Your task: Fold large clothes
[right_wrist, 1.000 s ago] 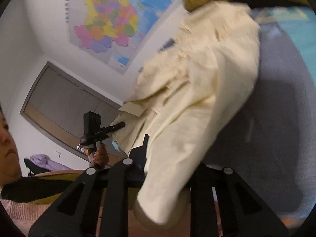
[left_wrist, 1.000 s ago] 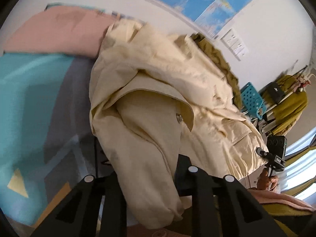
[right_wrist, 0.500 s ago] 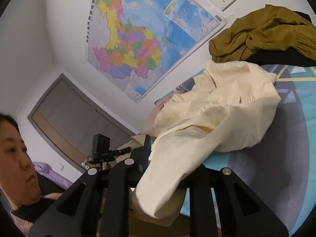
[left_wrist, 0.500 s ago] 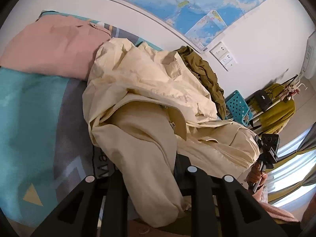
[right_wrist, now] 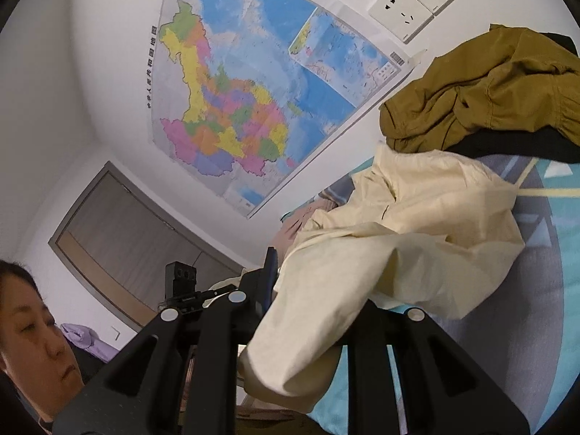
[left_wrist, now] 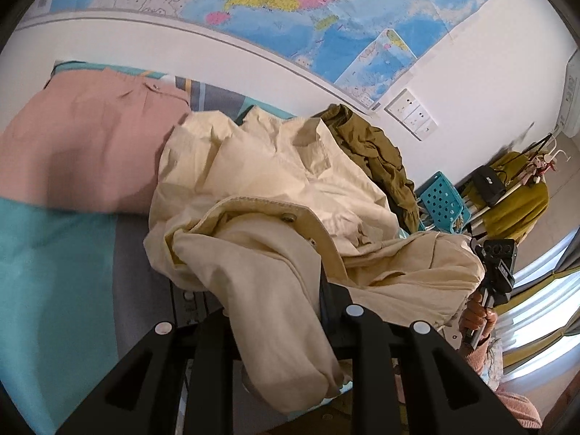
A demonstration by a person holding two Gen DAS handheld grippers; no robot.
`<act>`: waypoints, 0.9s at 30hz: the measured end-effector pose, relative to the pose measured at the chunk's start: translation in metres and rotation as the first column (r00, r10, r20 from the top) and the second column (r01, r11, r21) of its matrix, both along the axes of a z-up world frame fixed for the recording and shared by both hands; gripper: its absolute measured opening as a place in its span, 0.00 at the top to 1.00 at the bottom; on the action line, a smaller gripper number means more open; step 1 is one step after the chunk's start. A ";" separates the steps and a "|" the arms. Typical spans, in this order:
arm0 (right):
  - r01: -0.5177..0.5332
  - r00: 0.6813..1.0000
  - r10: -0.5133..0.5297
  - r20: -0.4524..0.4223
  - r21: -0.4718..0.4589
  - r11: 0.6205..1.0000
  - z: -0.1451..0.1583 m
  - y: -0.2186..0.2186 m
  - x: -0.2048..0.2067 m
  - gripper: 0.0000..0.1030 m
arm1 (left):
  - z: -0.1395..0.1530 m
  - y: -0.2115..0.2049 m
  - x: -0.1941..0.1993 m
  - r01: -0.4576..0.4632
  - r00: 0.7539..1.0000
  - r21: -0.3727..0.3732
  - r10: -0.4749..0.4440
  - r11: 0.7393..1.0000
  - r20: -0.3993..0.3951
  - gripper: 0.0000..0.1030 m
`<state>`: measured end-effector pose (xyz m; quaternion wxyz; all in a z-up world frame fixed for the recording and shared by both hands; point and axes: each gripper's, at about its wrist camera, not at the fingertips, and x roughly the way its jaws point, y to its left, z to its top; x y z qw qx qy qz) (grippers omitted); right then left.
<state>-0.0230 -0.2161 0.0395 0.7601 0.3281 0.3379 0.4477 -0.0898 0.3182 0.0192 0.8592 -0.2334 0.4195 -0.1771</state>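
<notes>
White wall (left_wrist: pixel 453 83) fills the background, with a large coloured map (left_wrist: pixel 290 7) pinned across it and a row of sockets (left_wrist: pixel 411 114) at about 2 o'clock in the left wrist view. Below it we see a bedspread (left_wrist: pixel 54 272) in teal and grey.

Our cream jacket (left_wrist: pixel 261 188) lies bunched in the middle of the bedspread, its bulk toward 12 o'clock from both cameras. At 10 o'clock in the left view, a pink garment (left_wrist: pixel 83 148) lies flat, touching the jacket's edge. At 1 o'clock, an olive garment (left_wrist: pixel 373 152) sits crumpled against the wall, just beside the jacket. Farther off at 3 o'clock we see a blue perforated basket (left_wrist: pixel 440 201) and a mustard cloth on a rack (left_wrist: pixel 514 195).

Our left gripper (left_wrist: pixel 275 330) has its fingers closed on a cream sleeve, which hangs down between them toward 6 o'clock. Our right gripper (right_wrist: pixel 308 311) likewise pinches a fold of the jacket (right_wrist: pixel 417 239), the cloth drooping through the fingers. From the right view the olive garment (right_wrist: pixel 482 90) is at 1 o'clock and the map (right_wrist: pixel 253 90) at 11 o'clock. A wardrobe door (right_wrist: pixel 127 239) shows at 9 o'clock.
</notes>
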 end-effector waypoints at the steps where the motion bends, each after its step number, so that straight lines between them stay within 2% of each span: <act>1: 0.005 1.000 -0.005 -0.005 0.000 1.000 0.001 0.000 0.004 0.84 | 0.002 0.000 0.004 -0.001 1.000 0.002 0.001 1.000 -0.003 0.80; 10: 0.033 0.999 -0.033 -0.039 -0.016 0.999 0.005 0.003 0.043 0.84 | 0.019 0.000 0.036 -0.003 1.000 0.035 0.004 0.999 -0.017 0.80; 27: 0.069 0.990 -0.073 -0.118 -0.038 0.997 0.003 0.015 0.117 0.83 | 0.036 0.009 0.113 -0.041 0.993 0.074 0.048 0.996 -0.105 0.80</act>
